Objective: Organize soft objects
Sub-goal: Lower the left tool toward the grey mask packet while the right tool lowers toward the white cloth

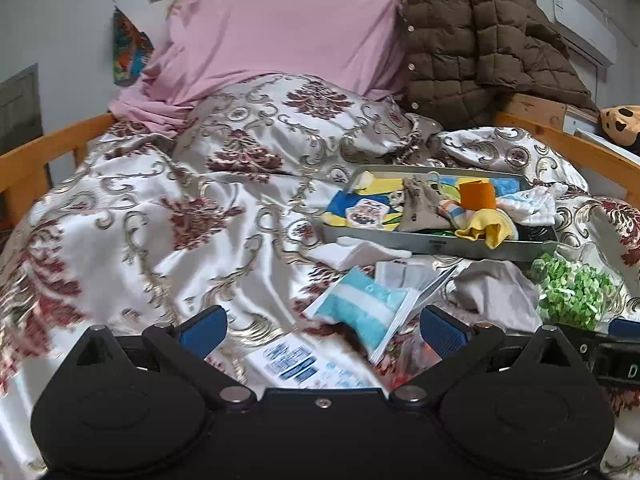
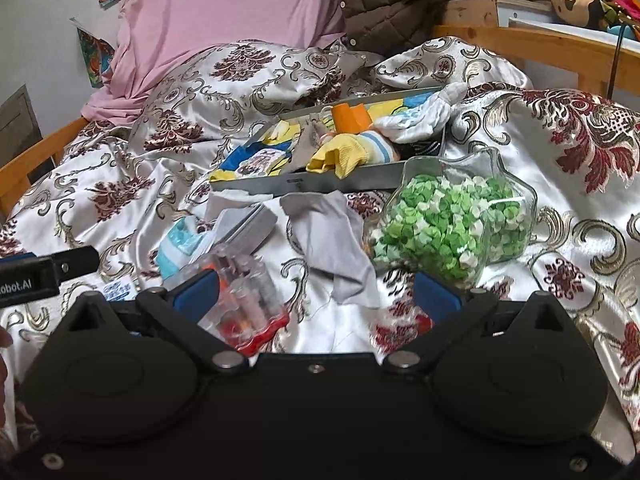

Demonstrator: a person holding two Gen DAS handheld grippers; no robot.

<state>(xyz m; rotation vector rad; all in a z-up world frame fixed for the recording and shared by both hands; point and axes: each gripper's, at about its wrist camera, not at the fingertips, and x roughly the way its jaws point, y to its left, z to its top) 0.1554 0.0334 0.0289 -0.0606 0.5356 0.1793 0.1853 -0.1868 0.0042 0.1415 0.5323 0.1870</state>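
A grey metal tray [image 1: 432, 245] [image 2: 360, 180] lies on the bed with socks, a yellow cloth [image 1: 486, 229] [image 2: 340, 156], an orange cup [image 1: 477, 195] [image 2: 350, 117] and white cloth in it. In front of it lie a grey sock [image 1: 500, 292] [image 2: 336, 240], a blue-and-white striped pouch [image 1: 360, 310] [image 2: 178, 246] and a white sock [image 1: 356, 252]. My left gripper [image 1: 323, 326] is open just before the pouch. My right gripper [image 2: 316, 294] is open over a clear packet of tubes [image 2: 244, 292], near the grey sock.
A clear bag of green paper bits [image 1: 572, 292] [image 2: 448, 224] sits right of the grey sock. The bed has a floral satin cover [image 1: 160, 208], wooden rails [image 1: 40, 156], a pink sheet [image 1: 280, 24] and a brown quilted jacket [image 1: 480, 40] at the back.
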